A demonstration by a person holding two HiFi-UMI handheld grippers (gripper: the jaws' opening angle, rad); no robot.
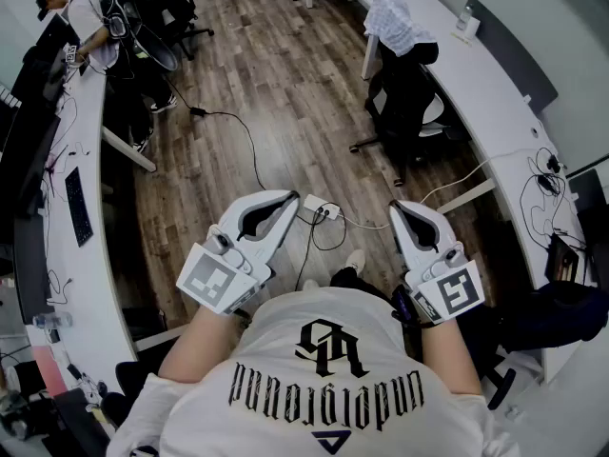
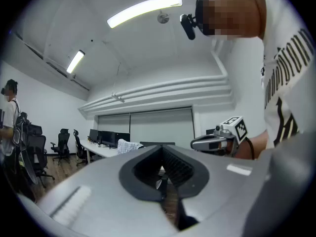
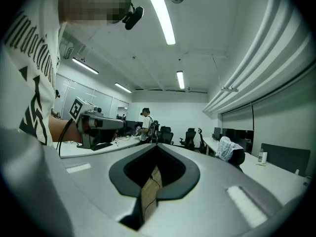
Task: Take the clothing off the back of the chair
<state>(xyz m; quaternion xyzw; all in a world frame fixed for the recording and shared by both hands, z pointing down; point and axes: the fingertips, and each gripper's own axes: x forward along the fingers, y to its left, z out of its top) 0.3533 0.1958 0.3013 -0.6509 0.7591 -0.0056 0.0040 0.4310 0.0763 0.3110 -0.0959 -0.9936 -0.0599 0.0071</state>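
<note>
Two grippers show in the head view, held level in front of us above our shirt: the left gripper (image 1: 283,208) and the right gripper (image 1: 400,209). Each has its jaws brought together with nothing between them. The clothing (image 1: 395,17), a pale checked garment, is draped over the back of a black chair (image 1: 411,103). The chair stands at the long white desk (image 1: 495,93) on the right, well apart from both grippers across the wooden floor (image 1: 257,74). A power strip (image 1: 320,208) with its cable lies on the floor just ahead of us.

In the left gripper view, the jaws meet in a closed seam and grip nothing. Beyond them the clothing looks small and far off beside the desk, and the right gripper shows level at the side.

In the right gripper view, the jaws are likewise pressed together and empty, with only floor seen through the slit. The clothing hangs on the chair far off to the right, and a person (image 3: 145,122) stands among the distant desks.

We judge that the task has not begun, since the garment is untouched on the chair back. What is left is all of it: we must reach the chair, open a gripper, close it on the cloth and lift the cloth clear of the backrest.
</note>
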